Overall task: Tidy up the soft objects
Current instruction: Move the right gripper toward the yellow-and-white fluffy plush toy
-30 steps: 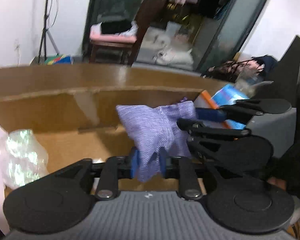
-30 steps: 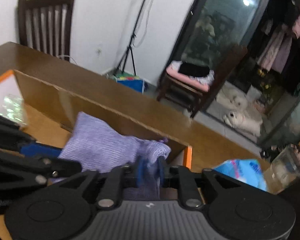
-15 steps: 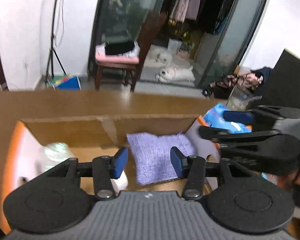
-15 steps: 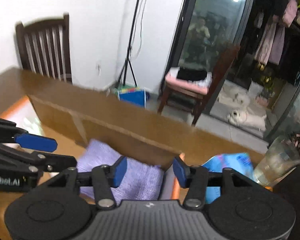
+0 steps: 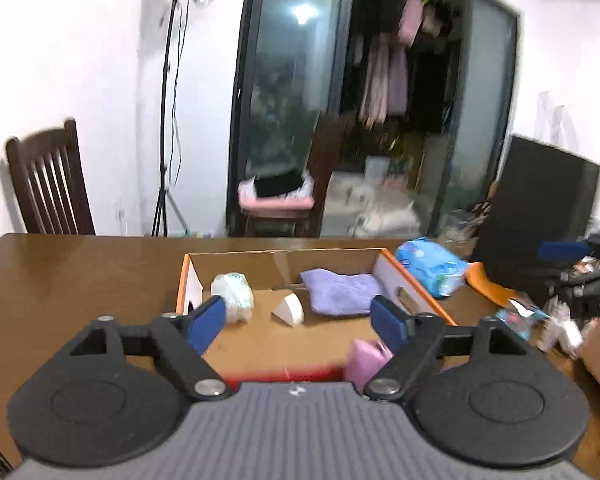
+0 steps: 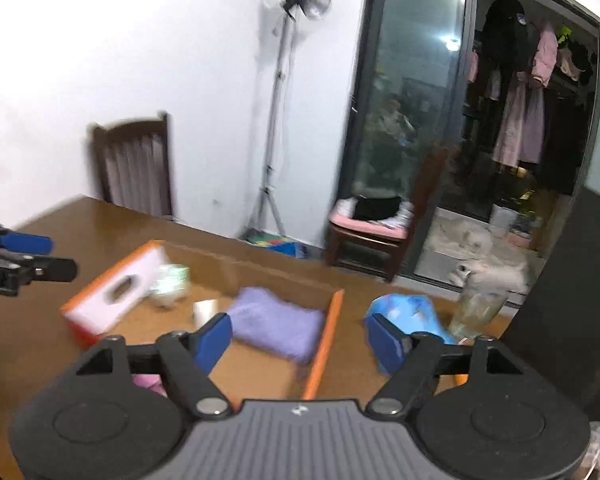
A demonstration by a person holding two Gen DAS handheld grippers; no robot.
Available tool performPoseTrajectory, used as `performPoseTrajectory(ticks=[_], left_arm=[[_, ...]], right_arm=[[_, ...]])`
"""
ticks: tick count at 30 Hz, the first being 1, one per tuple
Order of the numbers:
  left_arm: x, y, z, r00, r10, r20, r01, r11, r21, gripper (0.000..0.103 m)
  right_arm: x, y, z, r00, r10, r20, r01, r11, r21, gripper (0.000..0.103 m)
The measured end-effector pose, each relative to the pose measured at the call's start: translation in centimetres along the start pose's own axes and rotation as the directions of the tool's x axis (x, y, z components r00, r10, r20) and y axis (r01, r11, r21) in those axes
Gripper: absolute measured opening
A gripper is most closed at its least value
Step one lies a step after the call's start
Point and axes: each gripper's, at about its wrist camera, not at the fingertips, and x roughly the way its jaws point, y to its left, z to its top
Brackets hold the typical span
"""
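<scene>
A folded purple cloth [image 5: 342, 293] lies flat inside the open cardboard box [image 5: 414, 296] at its far right; it also shows in the right wrist view [image 6: 278, 322]. The box also holds a clear wrapped bundle [image 5: 234, 294], a white wedge [image 5: 289, 309] and a pink item [image 5: 366, 360]. My left gripper [image 5: 300, 322] is open and empty, raised above the box's near side. My right gripper [image 6: 298, 340] is open and empty, above the box's right wall [image 6: 324, 340].
A blue plastic pack [image 5: 432, 266] lies on the brown table [image 5: 80, 280] right of the box, with a clear jar [image 6: 476, 312] beyond it. Small clutter [image 5: 540, 320] sits at the right. A wooden chair [image 5: 48, 188] stands behind the table.
Both grippers let go of the purple cloth, which now lies in the box. Both have opened wide and pulled back and up from the box.
</scene>
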Motion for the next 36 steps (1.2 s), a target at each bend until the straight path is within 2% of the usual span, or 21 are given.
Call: performPoseTrajectory(ticks=[4, 5, 6, 8, 11, 14, 18, 22, 29, 31, 32, 33, 35, 36], left_arm=[[-6.5, -1.3, -6.2, 0.995, -0.031, 0.090, 0.031, 0.999, 0.009, 0.095], [-7.5, -1.9, -7.9, 0.996, -0.041, 0.084, 0.040, 0.999, 0.021, 0.099], [-8.1, -2.3, -9.4, 0.996, -0.052, 0.070, 0.049, 0.998, 0.044, 0.099], [-9.1, -3.4, -12.6, 0.998, -0.036, 0.051, 0.034, 0.998, 0.055, 0.099], [-10.3, -4.1, -16.5, 1.000, -0.028, -0.015, 0.028, 1.000, -0.002, 0.099], [-10.2, -4.1, -17.8, 0.996, -0.051, -0.075, 0.048, 0.998, -0.038, 0.099], [-9.1, -4.5, -17.5, 0.996, -0.029, -0.087, 0.029, 1.000, -0.004, 0.099], [-8.1, -5.6, -17.8, 0.993, -0.063, -0.100, 0.064, 0.998, 0.003, 0.099], [-6.5, -6.3, -18.0, 0.990, -0.054, -0.126, 0.055, 0.998, 0.006, 0.099], [-6.6, -5.7, -17.7, 0.992, -0.048, -0.115, 0.046, 0.999, -0.014, 0.099], [-6.7, -5.1, -17.5, 0.994, -0.035, -0.104, 0.032, 0.999, -0.031, 0.099], [-6.8, -4.5, -17.3, 0.995, -0.020, -0.094, 0.016, 0.999, -0.051, 0.099], [-6.8, -2.9, -16.9, 0.996, 0.010, -0.087, -0.019, 0.995, -0.101, 0.099], [-6.8, -2.3, -16.7, 0.996, 0.019, -0.088, -0.029, 0.992, -0.125, 0.099]], right_arm=[[-6.2, 3.4, -6.9, 0.992, 0.101, 0.081, -0.103, 0.995, 0.011, 0.086], [-7.4, 4.1, -8.5, 0.988, 0.118, 0.099, -0.119, 0.993, 0.010, 0.087], [-8.6, 4.9, -10.3, 0.983, 0.137, 0.124, -0.140, 0.990, 0.011, 0.091], [-10.4, 6.2, -14.2, 0.974, 0.173, 0.148, -0.180, 0.983, 0.039, 0.092], [-11.7, 7.5, -19.4, 0.978, 0.175, 0.113, -0.190, 0.973, 0.132, 0.092], [-11.9, 7.9, -22.6, 0.980, 0.193, 0.056, -0.201, 0.954, 0.224, 0.091], [-11.9, 6.9, -23.6, 0.987, 0.142, 0.070, -0.155, 0.952, 0.264, 0.090], [-11.5, 5.8, -23.8, 0.994, 0.045, 0.099, -0.071, 0.959, 0.274, 0.089], [-6.6, 2.8, -22.5, 0.997, 0.047, 0.062, -0.064, 0.949, 0.308, 0.089], [-4.9, 2.9, -22.1, 0.995, 0.099, -0.013, -0.089, 0.937, 0.339, 0.076], [-4.6, 3.5, -22.0, 0.987, 0.151, -0.047, -0.125, 0.925, 0.358, 0.075], [-4.9, 4.2, -22.0, 0.974, 0.221, -0.048, -0.189, 0.911, 0.366, 0.075], [-6.3, 5.9, -21.9, 0.913, 0.407, 0.007, -0.384, 0.856, 0.345, 0.072], [-7.0, 6.3, -21.8, 0.893, 0.448, 0.031, -0.432, 0.839, 0.332, 0.072]])
